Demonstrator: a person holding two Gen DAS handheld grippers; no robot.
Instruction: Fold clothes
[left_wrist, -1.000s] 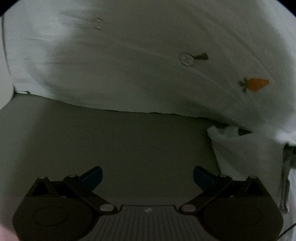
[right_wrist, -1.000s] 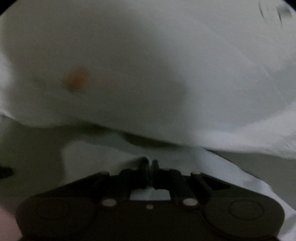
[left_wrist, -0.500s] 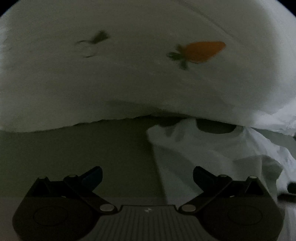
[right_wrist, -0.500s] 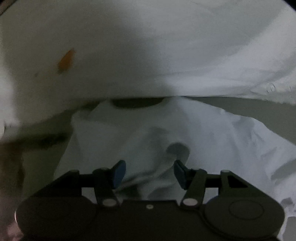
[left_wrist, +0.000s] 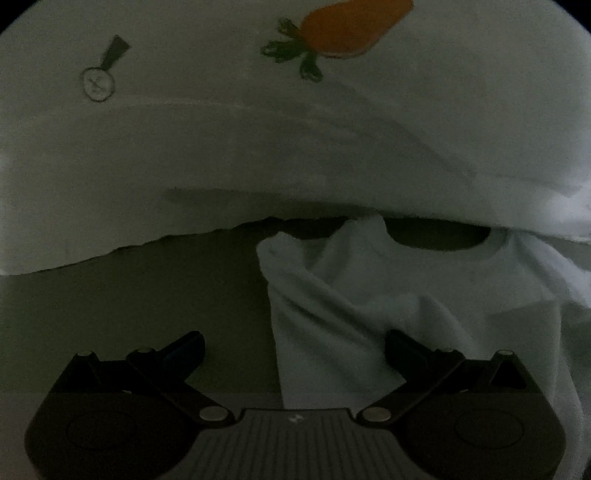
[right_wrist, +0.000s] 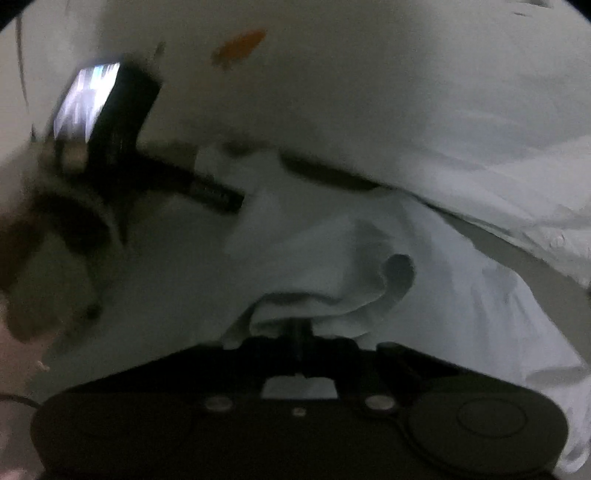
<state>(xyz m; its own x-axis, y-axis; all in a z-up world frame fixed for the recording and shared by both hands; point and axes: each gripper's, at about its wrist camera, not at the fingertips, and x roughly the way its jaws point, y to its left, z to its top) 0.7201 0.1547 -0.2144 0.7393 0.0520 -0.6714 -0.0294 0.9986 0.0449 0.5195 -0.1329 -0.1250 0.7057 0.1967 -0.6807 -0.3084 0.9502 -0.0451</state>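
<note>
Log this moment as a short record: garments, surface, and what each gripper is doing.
top garment: white shirt with carrot motif and button
lower garment: white cloth, crumpled, partly under the shirt
surface: grey table
left gripper: open, cloth edge between its fingers, not pinched
right gripper: shut on a fold of the white cloth

A rumpled white garment (left_wrist: 343, 314) lies bunched on the worktop (left_wrist: 129, 302), partly under a carrot-embroidered buttoned white shirt (left_wrist: 258, 147).
</note>
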